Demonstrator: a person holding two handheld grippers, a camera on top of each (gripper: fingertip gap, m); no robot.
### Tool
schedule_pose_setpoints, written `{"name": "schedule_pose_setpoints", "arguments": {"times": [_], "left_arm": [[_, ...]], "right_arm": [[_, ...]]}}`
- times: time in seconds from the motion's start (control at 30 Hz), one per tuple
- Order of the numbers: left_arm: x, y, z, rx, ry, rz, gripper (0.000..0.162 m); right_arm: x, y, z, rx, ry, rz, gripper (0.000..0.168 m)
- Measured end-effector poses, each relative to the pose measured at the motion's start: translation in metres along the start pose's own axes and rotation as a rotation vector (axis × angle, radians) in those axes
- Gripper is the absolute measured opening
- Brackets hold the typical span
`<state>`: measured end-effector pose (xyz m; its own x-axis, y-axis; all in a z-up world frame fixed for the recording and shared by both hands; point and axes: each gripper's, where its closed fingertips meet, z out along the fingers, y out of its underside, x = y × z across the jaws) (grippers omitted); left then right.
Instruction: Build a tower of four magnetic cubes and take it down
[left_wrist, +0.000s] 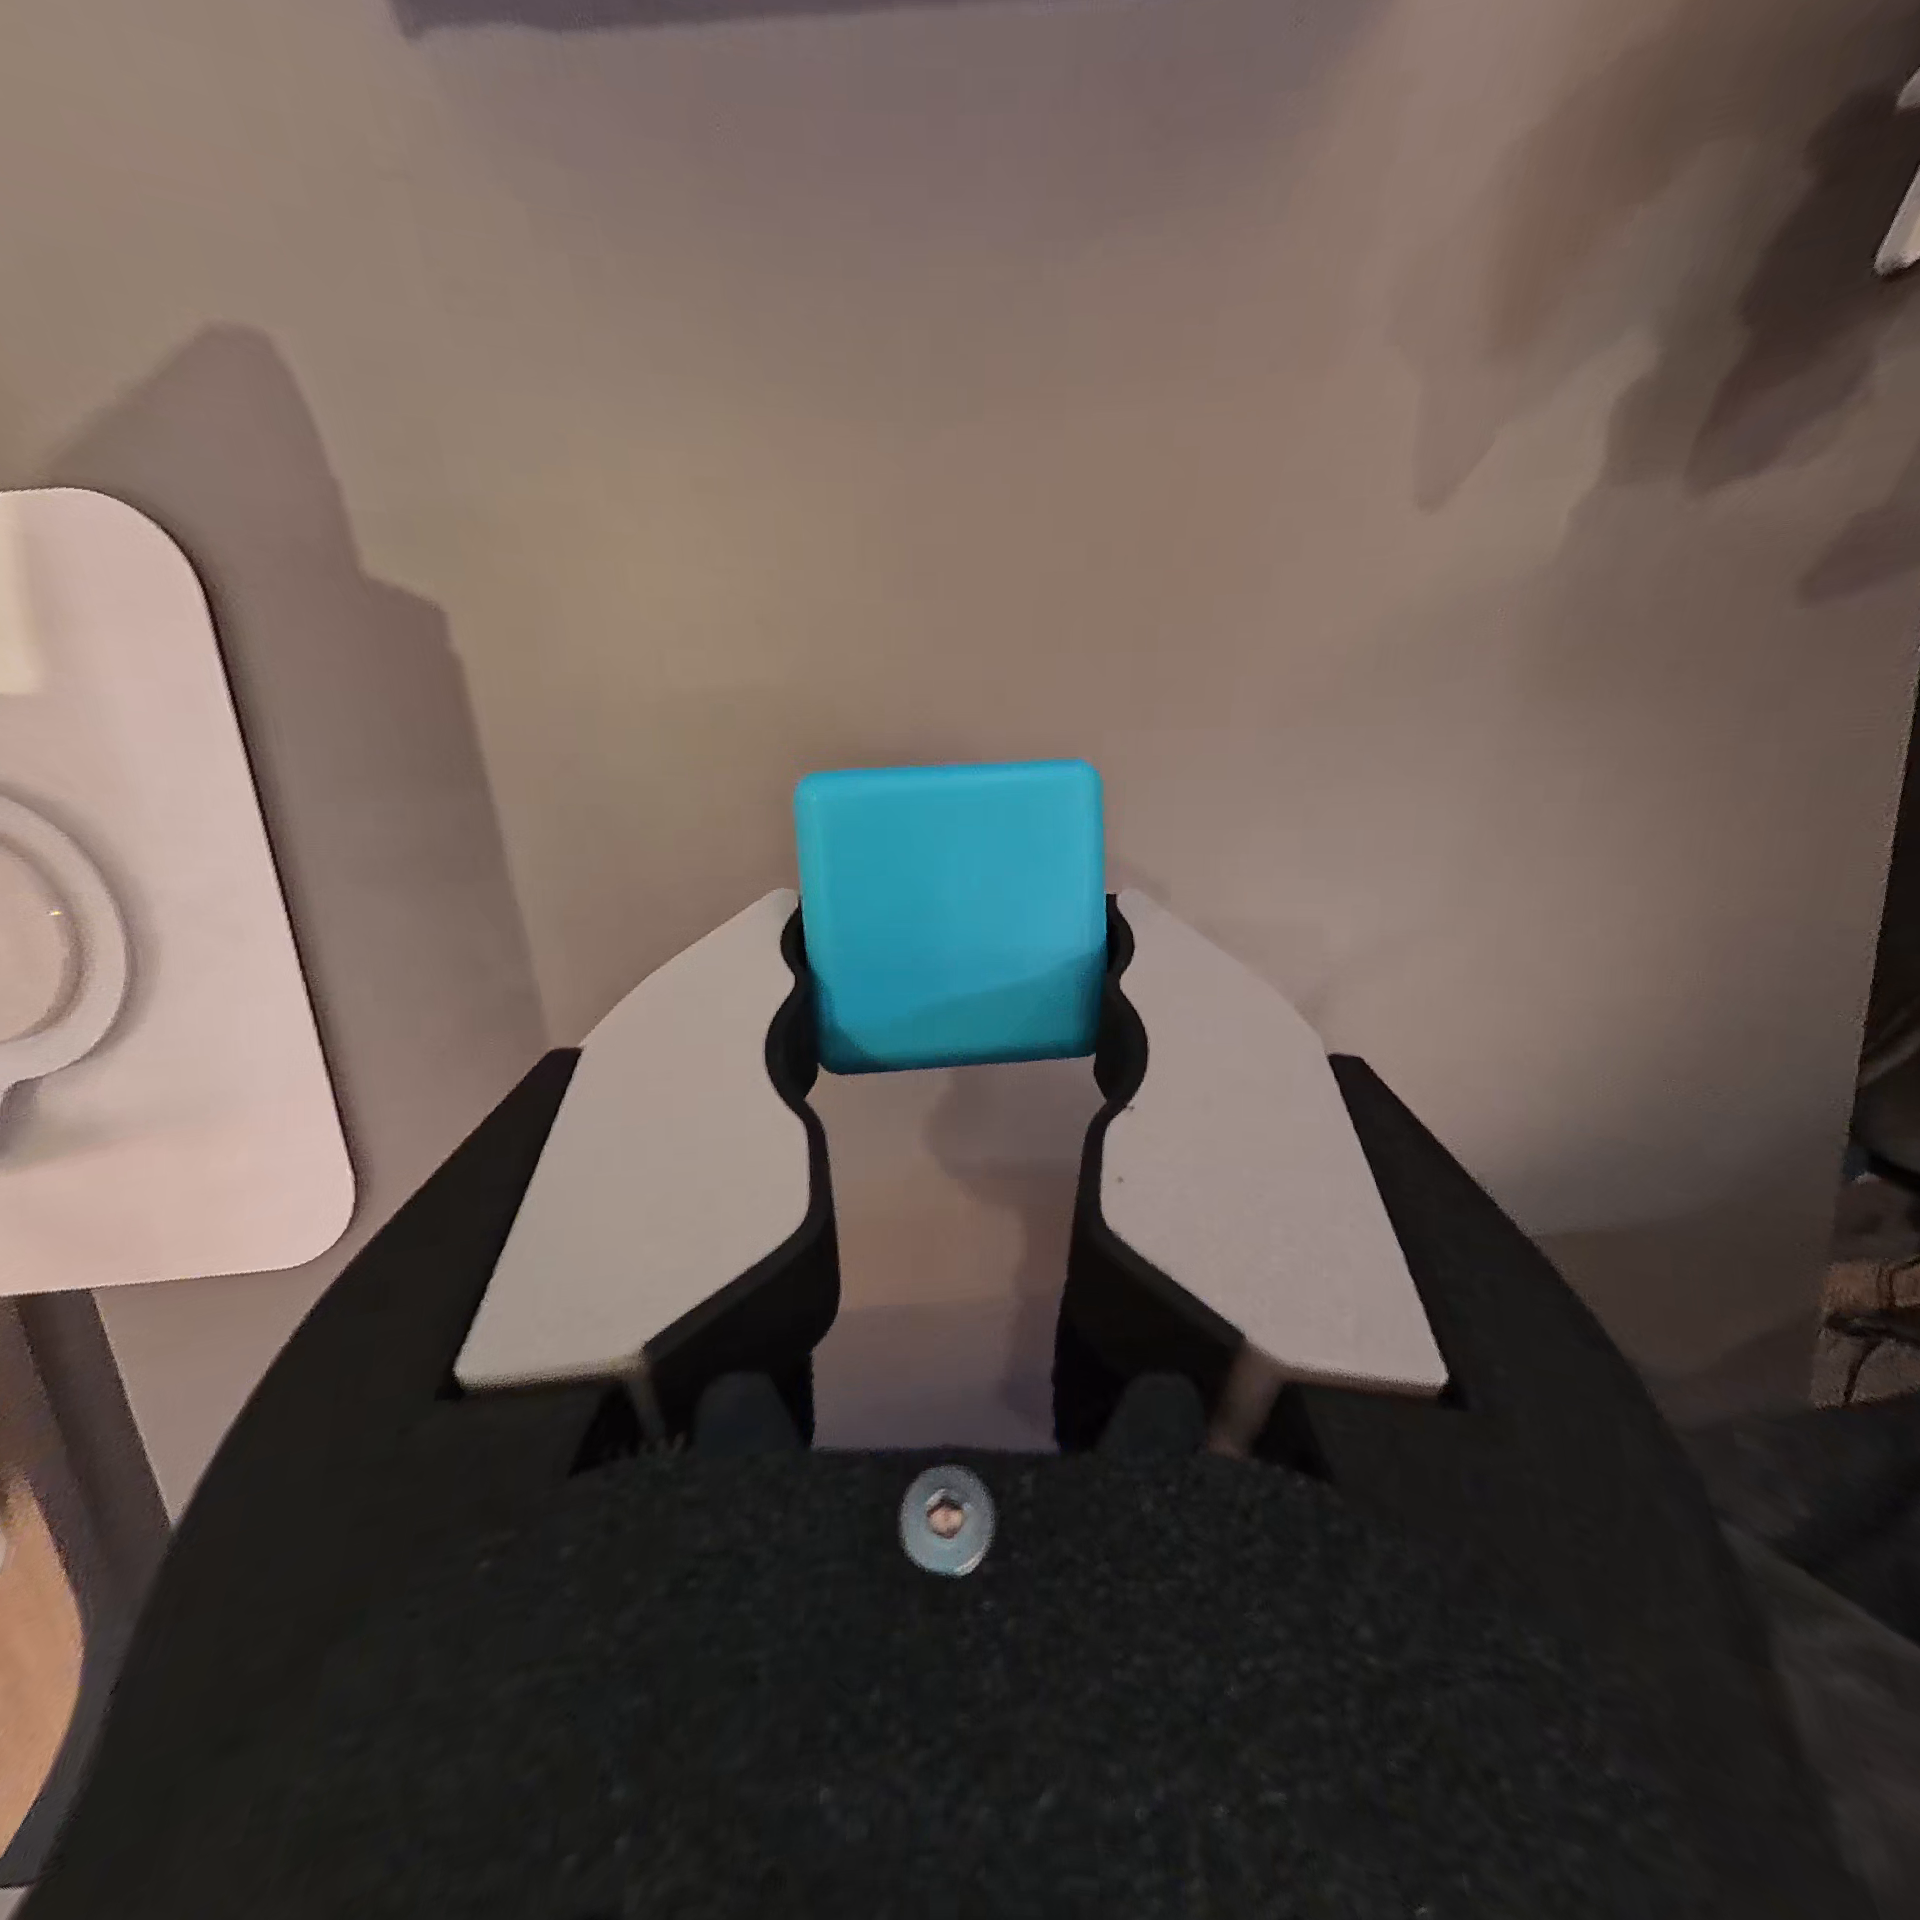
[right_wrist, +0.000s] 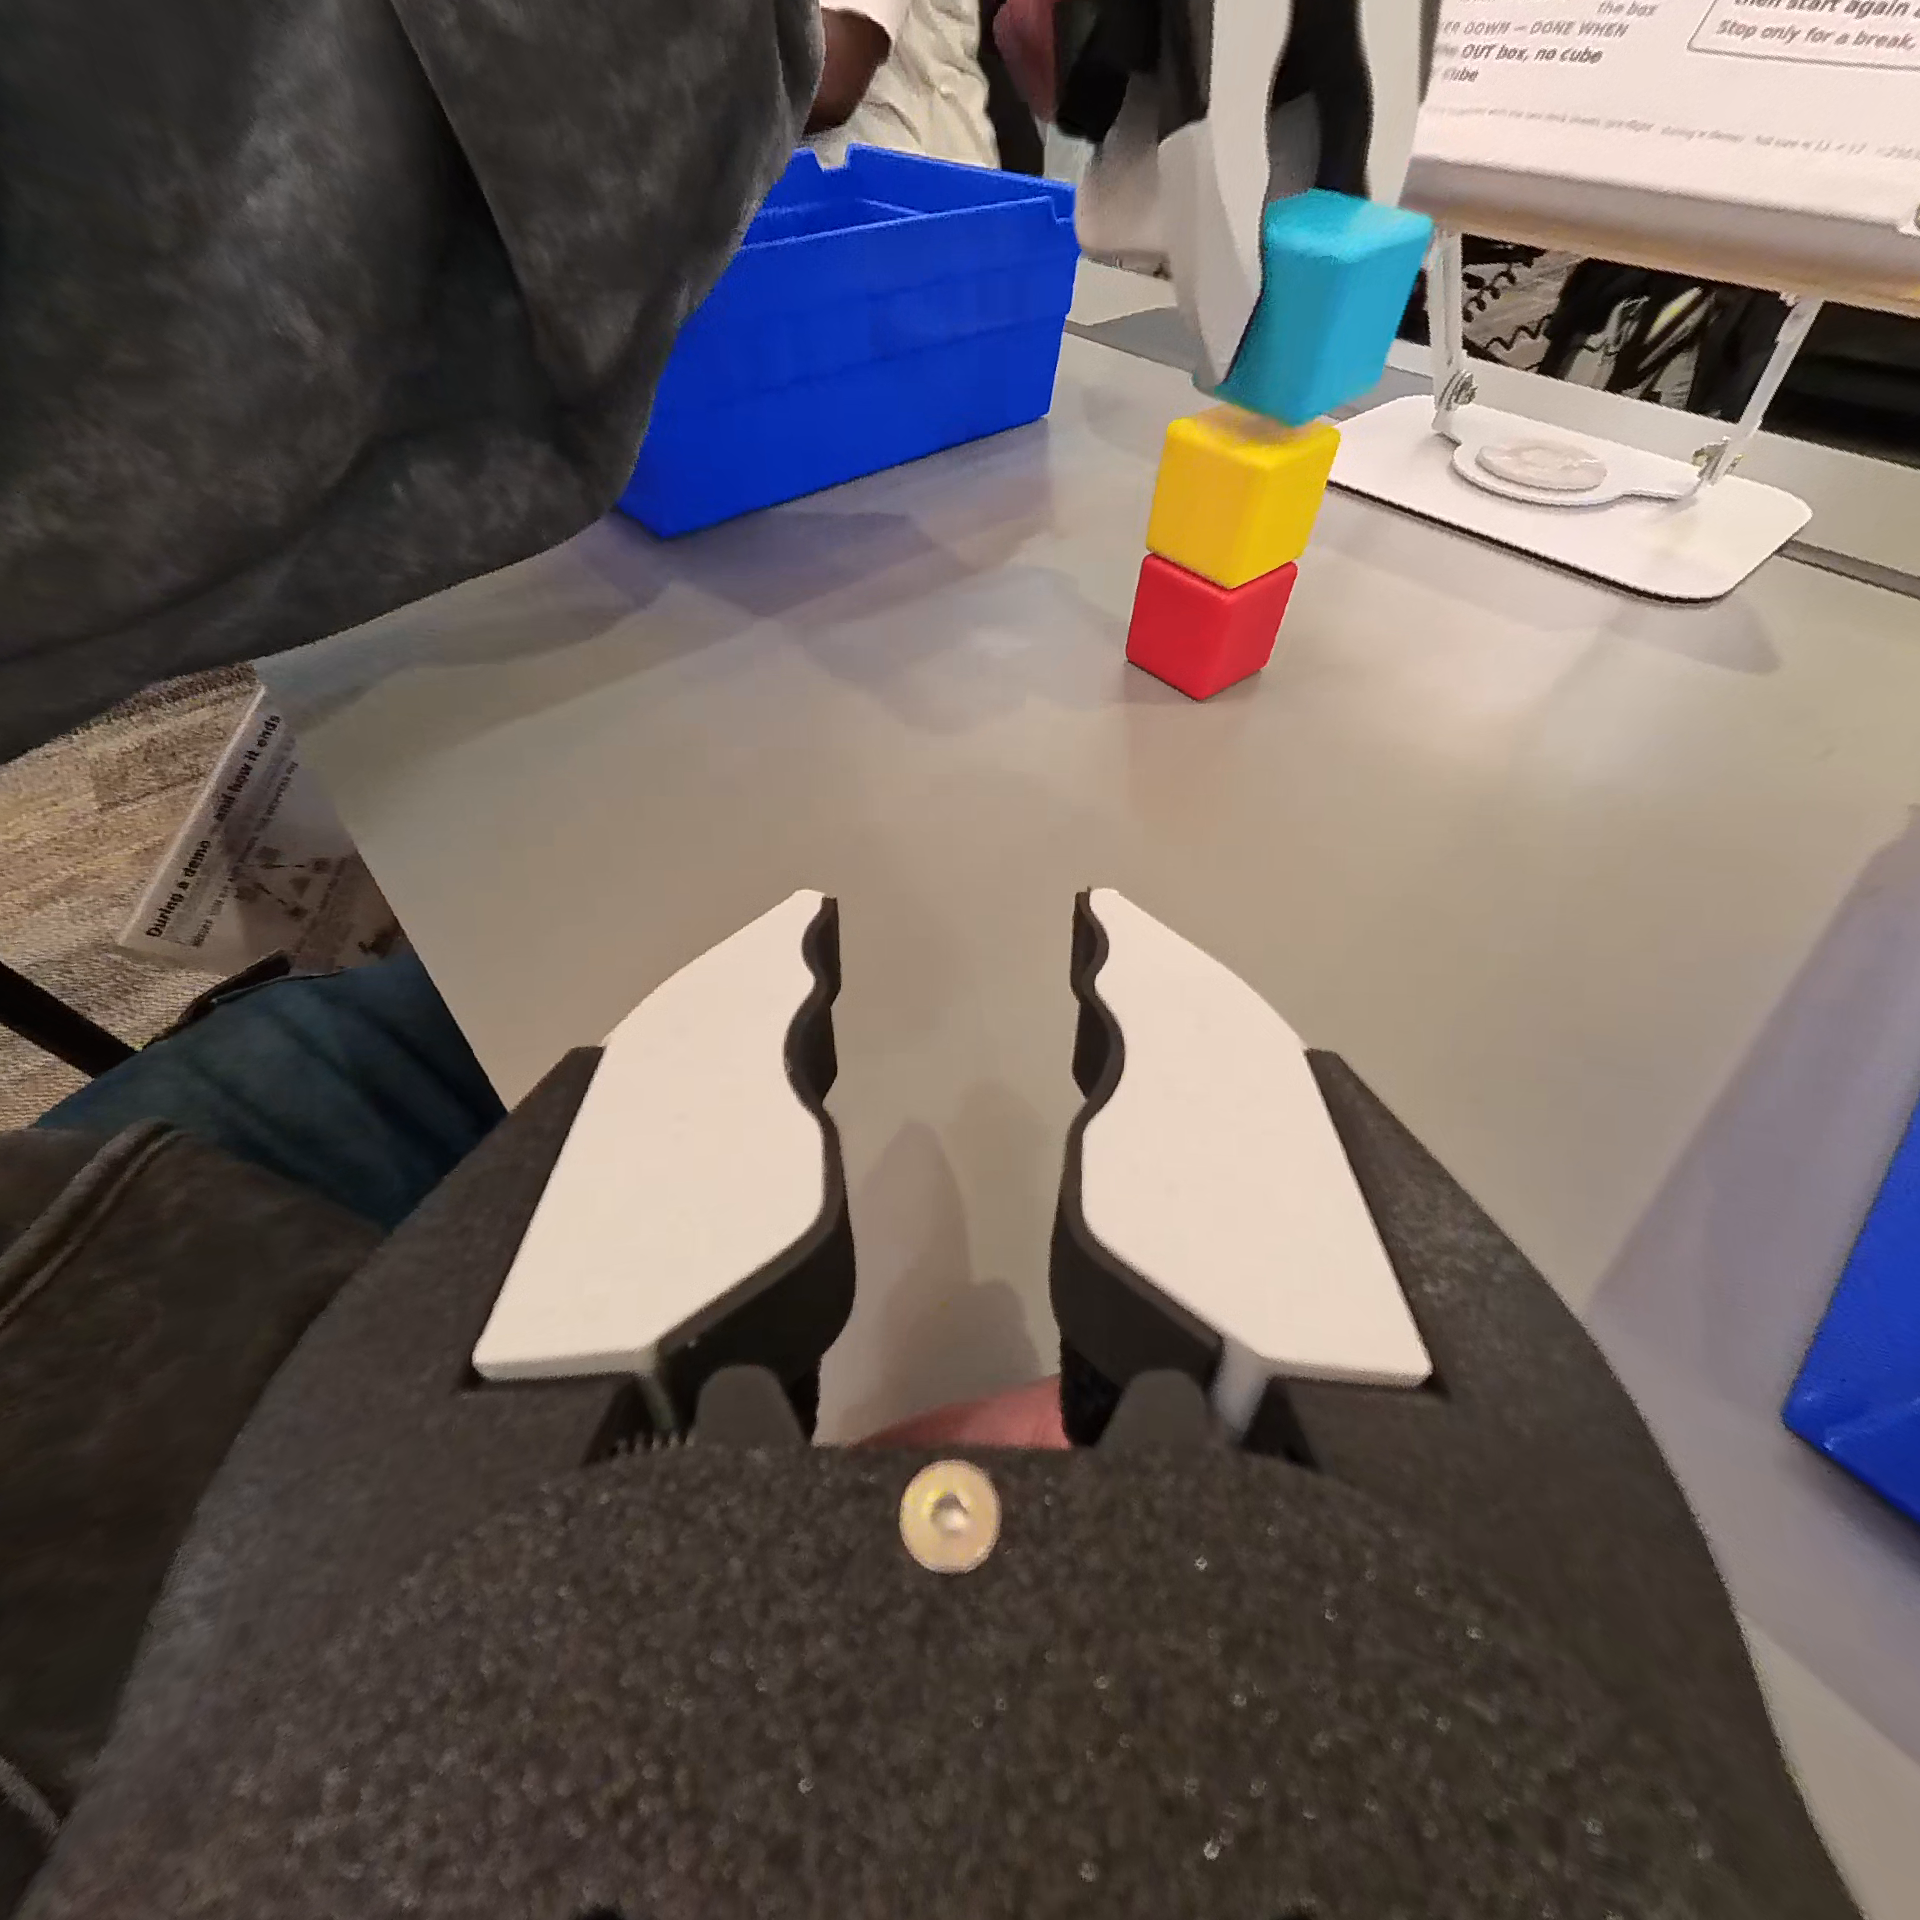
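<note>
Above the yellow cube (right_wrist: 1242, 494), left tool (left_wrist: 951, 971) grips the cyan cube (left_wrist: 948, 914).

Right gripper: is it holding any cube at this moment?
No. The right gripper is open and empty above the grey table.

Dim, warm light fills the left wrist view, soft layered shadows falling across the matte grey tabletop (left_wrist: 935, 520). The right wrist view is brighter and cooler; the tilted turquoise plastic cube (right_wrist: 1325, 301) smears with motion blur, while wide-angle distortion bends the blue plastic bin (right_wrist: 862, 332) and frame edges.
</note>
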<state>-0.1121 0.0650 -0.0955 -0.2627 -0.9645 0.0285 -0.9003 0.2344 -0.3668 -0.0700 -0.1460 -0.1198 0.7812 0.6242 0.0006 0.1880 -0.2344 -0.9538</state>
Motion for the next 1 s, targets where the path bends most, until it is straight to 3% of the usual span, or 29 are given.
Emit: {"name": "schedule_pose_setpoints", "arguments": {"times": [0.33,0.43,0.57,0.7,0.8,0.9,1.0], "left_arm": [[0.002,0.002,0.009,0.008,0.003,0.026,0.052],[0.000,0.002,0.004,0.000,-0.028,0.002,0.063],[0.011,-0.015,-0.031,0.176,-0.083,-0.039,0.068],[0.029,-0.018,-0.086,0.412,-0.324,-0.136,0.072],[0.052,0.003,-0.119,0.581,-0.549,-0.301,0.070],[0.084,0.043,-0.135,0.683,-0.773,-0.498,0.070],[0.137,0.068,-0.123,0.803,-0.828,-0.623,0.074]], "right_arm": [[0.000,0.001,0.000,-0.006,-0.004,0.007,0.042],[0.001,0.001,0.000,-0.005,-0.005,0.015,0.042],[0.001,0.001,0.001,-0.007,-0.007,0.017,0.042],[0.002,0.000,0.000,-0.002,-0.004,0.020,0.042],[0.002,0.001,0.000,-0.004,-0.002,0.019,0.042],[0.002,0.000,0.000,0.001,0.001,0.015,0.042],[0.002,0.001,0.000,-0.004,0.002,0.014,0.042]]}}
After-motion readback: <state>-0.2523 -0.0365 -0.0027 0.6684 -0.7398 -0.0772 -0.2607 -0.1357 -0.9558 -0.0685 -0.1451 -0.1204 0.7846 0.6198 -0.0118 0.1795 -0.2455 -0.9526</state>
